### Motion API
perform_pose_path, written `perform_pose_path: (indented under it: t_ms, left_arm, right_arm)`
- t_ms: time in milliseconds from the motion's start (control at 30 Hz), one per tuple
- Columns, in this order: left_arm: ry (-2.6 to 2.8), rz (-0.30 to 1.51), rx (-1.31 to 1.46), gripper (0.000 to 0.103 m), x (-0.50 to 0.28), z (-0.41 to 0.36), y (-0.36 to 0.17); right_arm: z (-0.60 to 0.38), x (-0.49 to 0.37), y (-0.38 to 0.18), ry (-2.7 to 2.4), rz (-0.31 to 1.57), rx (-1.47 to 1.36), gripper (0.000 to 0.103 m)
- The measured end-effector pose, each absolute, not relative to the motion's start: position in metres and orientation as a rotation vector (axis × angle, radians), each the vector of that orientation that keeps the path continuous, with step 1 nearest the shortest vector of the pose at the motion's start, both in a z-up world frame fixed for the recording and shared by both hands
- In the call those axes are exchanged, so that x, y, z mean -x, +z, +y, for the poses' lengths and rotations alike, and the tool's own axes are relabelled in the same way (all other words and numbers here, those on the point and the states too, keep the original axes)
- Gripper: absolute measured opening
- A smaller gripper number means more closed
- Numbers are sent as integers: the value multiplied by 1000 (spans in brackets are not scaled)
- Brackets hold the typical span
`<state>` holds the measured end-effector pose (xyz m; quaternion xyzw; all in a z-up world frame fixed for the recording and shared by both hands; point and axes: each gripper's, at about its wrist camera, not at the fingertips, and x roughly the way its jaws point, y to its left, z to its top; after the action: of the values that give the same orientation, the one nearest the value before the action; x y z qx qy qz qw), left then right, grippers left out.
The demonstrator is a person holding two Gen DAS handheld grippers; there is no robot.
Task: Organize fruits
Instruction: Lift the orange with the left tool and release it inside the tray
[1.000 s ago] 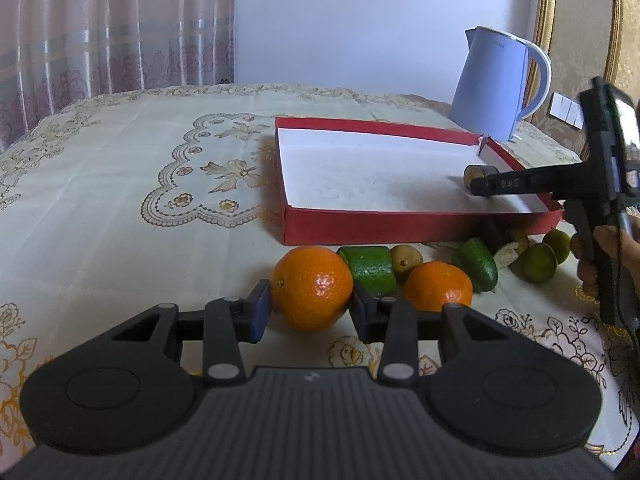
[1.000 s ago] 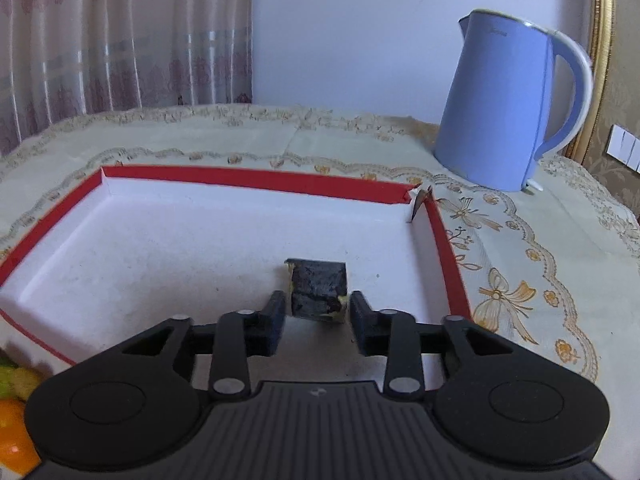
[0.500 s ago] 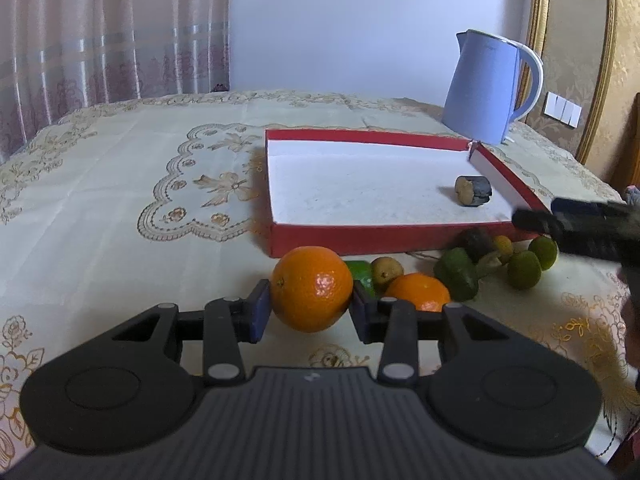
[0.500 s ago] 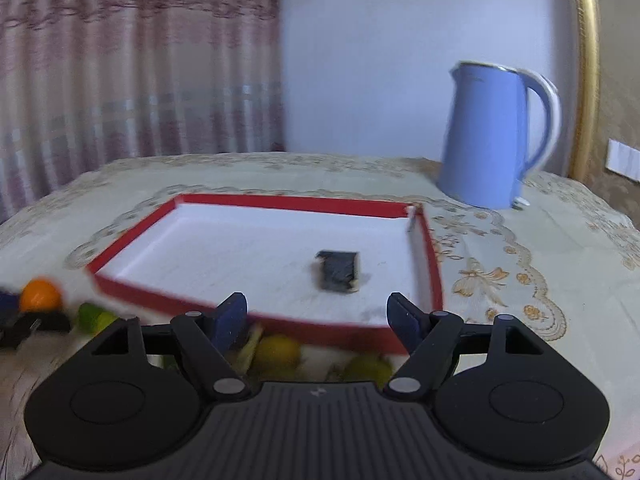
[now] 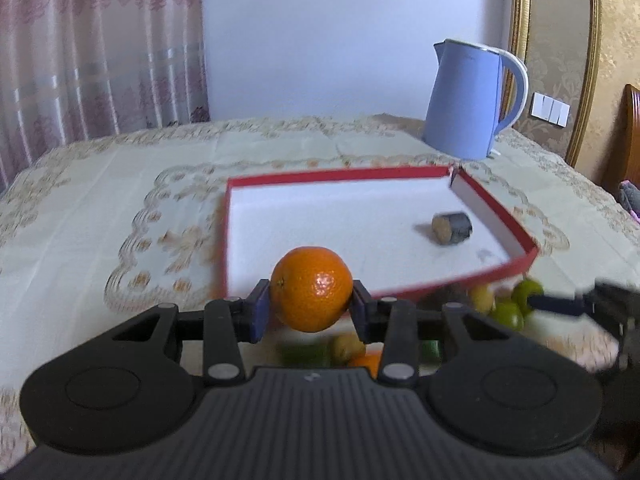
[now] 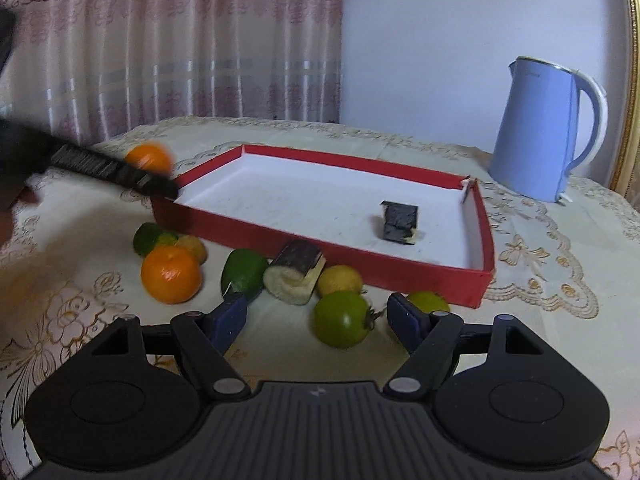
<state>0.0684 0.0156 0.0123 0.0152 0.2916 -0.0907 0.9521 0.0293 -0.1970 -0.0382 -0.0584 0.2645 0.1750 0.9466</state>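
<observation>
The left claw (image 5: 308, 307) squeezes a round, bumpy orange (image 5: 311, 288) between its blue pads, up off the table, with the red tray (image 5: 500, 216) just past it. The right claw (image 6: 316, 316) has just been opening and now stands wide, holding nothing. A smooth green fruit (image 6: 341, 319) sits on the table between its fingers, touching neither.

Surface (image 6: 560, 240) wore a cream cloth with embroidered floral borders. On it sat a shallow red tray (image 6: 320, 248) and, behind its right corner, a blue kettle (image 6: 540, 132). Before the tray's near wall lay loose fruit — an orange (image 6: 171, 274), a green tomato (image 6: 341, 319), a lime (image 6: 244, 272), a cut banana piece (image 6: 294, 278).
</observation>
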Motion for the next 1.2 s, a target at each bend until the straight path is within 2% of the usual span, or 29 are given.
perform_pose_path:
  t_ms: [433, 733, 833, 900, 1000, 1200]
  left_arm:
    - [-89, 682, -24, 38, -180, -1, -4]
    - [-41, 738, -30, 38, -216, -1, -28]
    - [-16, 716, -44, 51, -218, 0, -30]
    - [-10, 704, -50, 69, -217, 1, -30]
    - [9, 687, -74, 73, -217, 0, -28]
    - [1, 673, -73, 77, -206, 1, -20]
  right_arm:
    - [-197, -27, -45, 360, 528, 127, 77]
    - [-190, -24, -44, 328, 513, 174, 84]
    - [-189, -25, -44, 322, 518, 183, 84]
    - [-189, -26, -45, 325, 526, 182, 84]
    - [-190, -28, -46, 323, 535, 177, 84]
    - [-189, -27, -46, 313, 534, 184, 86]
